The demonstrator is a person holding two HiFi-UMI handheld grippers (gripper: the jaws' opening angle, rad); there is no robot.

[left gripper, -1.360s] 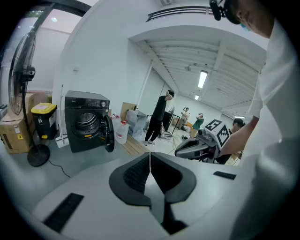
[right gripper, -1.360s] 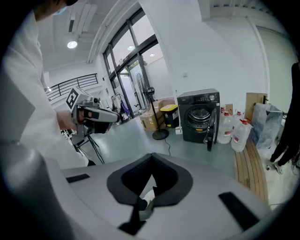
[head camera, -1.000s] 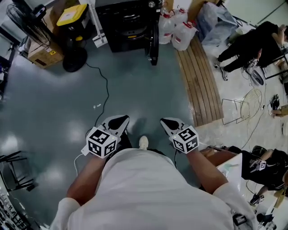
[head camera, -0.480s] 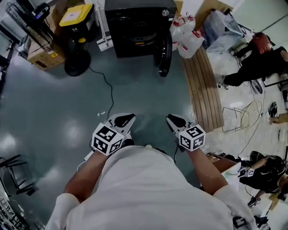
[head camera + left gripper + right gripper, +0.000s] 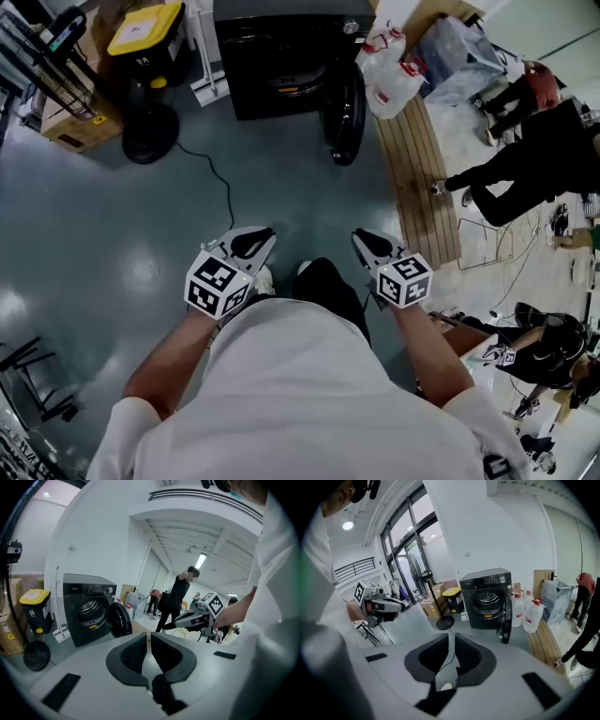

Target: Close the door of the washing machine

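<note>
The black washing machine [image 5: 286, 56] stands at the far end of the grey floor, its round door [image 5: 345, 112] swung open to the right. It also shows ahead in the left gripper view as the machine [image 5: 86, 616] with its door [image 5: 121, 619], and in the right gripper view as the machine [image 5: 485, 597] with its door [image 5: 505, 616]. My left gripper [image 5: 248, 242] [image 5: 149, 637] and right gripper [image 5: 370, 246] [image 5: 451, 639] are held side by side in front of my body, well short of the machine. Each shows a narrow slit between empty jaws. The right jaws are closing.
A black floor fan [image 5: 150, 127], a yellow-lidded bin [image 5: 145, 28] and a cardboard box [image 5: 70, 122] stand left of the machine, with a cable [image 5: 220, 183] across the floor. White jugs [image 5: 394, 70] and a wooden slatted board [image 5: 422, 178] lie to its right. A person [image 5: 525, 159] walks at the right.
I have walked towards the washing machine, which now sits nearer in the head view. Both grippers came along with me. The person at the right has got up and moved.
</note>
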